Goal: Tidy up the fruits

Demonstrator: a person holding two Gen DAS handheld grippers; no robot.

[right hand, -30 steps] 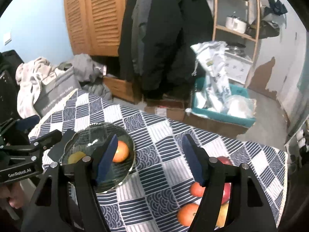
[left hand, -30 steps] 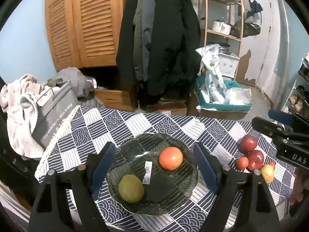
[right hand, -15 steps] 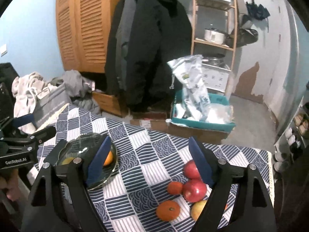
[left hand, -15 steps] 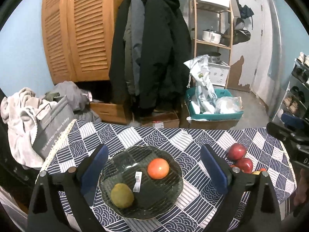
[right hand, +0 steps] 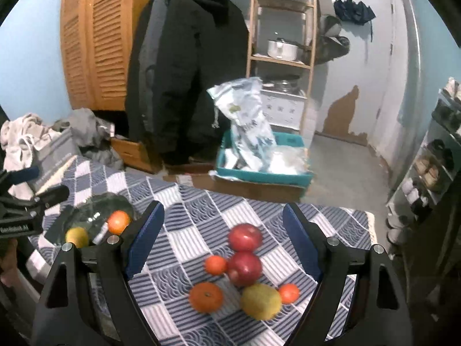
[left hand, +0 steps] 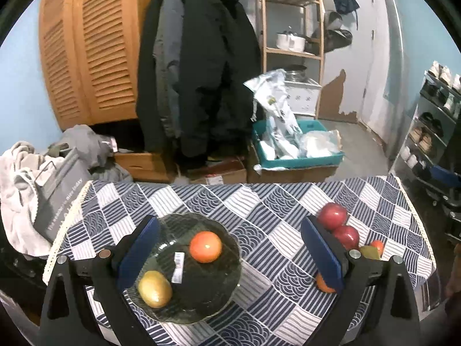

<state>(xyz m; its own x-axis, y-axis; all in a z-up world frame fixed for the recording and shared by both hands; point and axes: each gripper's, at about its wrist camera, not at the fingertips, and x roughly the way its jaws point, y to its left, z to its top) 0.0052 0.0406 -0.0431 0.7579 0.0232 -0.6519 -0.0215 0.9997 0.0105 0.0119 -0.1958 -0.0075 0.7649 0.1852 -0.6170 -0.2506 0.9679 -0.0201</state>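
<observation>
From the left wrist view, the left gripper [left hand: 227, 255] hangs above the near left part of the table [left hand: 201, 201] with its jaws spread wide and nothing between them. The glass plate [left hand: 227, 282] lies directly below it, near the table's left edge, and carries an orange fruit [left hand: 205, 246] and a yellow-green fruit [left hand: 154, 289]. The judgement here is that this gripper should stay clear of the plate so that the next fruit can be set on the plate's bare right side. From the right wrist view, the right gripper [right hand: 223, 235] is likewise spread and empty, above the heap of loose fruit by the table's near right edge. Two red apples [right hand: 245, 249], a large orange [right hand: 206, 297], a yellow fruit [right hand: 260, 302] and two small oranges [right hand: 216, 264] lie touching or just beside one another, below and between the fingers. A good pick would probably take an outer fruit, such as the large orange, coming straight down so that the neighbours do not roll.
</observation>
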